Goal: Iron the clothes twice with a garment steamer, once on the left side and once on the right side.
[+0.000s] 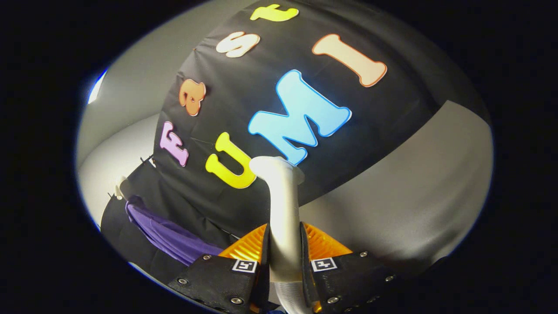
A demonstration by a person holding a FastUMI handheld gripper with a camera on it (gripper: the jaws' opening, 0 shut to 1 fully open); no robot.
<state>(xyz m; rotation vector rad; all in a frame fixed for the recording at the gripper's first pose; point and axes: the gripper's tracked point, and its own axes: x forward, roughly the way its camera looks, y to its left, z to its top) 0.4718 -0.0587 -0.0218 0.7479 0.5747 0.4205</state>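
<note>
Gripper fingers are clamping both sides of the garment steamer, whose long axis is running forward past them toward the booth wall, while the purple garment is hanging well off to their left.

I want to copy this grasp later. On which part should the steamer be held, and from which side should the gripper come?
Grip the steamer on its slim handle, below the flared head, coming from the hose end. The gripper is shut on it there, one finger on each flank.
</note>
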